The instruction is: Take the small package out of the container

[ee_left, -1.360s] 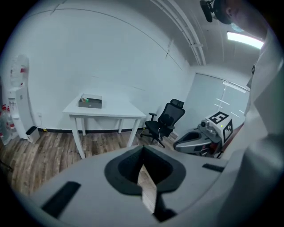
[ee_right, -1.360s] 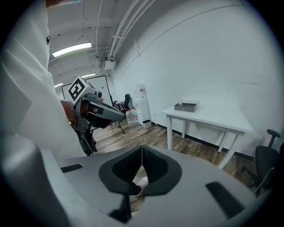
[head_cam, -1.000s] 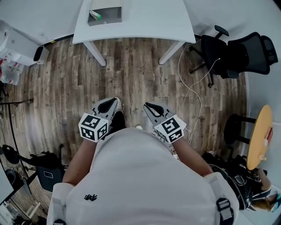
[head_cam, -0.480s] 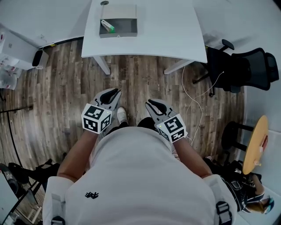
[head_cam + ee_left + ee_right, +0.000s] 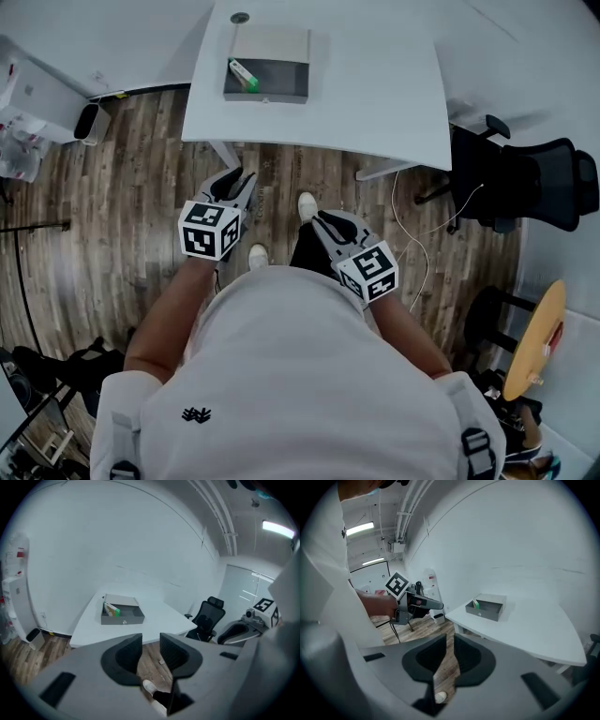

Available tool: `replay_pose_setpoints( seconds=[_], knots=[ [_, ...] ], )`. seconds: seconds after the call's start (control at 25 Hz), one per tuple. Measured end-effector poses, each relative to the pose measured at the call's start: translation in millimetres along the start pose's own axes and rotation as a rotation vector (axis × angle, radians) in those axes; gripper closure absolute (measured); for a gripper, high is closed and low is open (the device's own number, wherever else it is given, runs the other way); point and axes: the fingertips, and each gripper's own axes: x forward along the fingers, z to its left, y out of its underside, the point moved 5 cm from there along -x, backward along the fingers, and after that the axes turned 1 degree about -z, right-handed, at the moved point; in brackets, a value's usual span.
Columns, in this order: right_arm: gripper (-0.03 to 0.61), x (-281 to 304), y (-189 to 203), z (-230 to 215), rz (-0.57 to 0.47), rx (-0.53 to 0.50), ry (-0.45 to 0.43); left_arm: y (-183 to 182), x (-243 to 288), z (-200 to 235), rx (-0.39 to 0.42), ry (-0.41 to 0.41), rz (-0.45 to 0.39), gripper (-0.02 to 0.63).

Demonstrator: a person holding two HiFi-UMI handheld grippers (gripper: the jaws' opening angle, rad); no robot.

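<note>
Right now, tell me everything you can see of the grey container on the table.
The grey container is a shallow, open-topped rectangular box, much like a drawer. It looks matte, perhaps metal or plastic, and has a small round knob on its front wall. It sits flat and upright on the white table, toward the far left corner. A small green and white package lies inside along its left wall. Nothing else touches it.

White T-shirt (small black logo), 2 white shoes.

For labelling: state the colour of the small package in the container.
Package: green and white; head view.
</note>
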Motion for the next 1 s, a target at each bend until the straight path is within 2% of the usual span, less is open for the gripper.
replay_pose_setpoints(
  seconds=[0.44, 1.0],
  knots=[
    [0.526, 40.2, -49.9, -122.5, 0.024, -0.060, -0.117, -57.1, 99.8, 65.9, -0.137, -0.258, -0.015, 0.464],
    [0.526, 59.2, -64.5, -227.2, 0.056, -0.053, -0.201, -81.8, 194.3, 133.2, -0.281, -0.531, 0.061, 0.427]
  ],
)
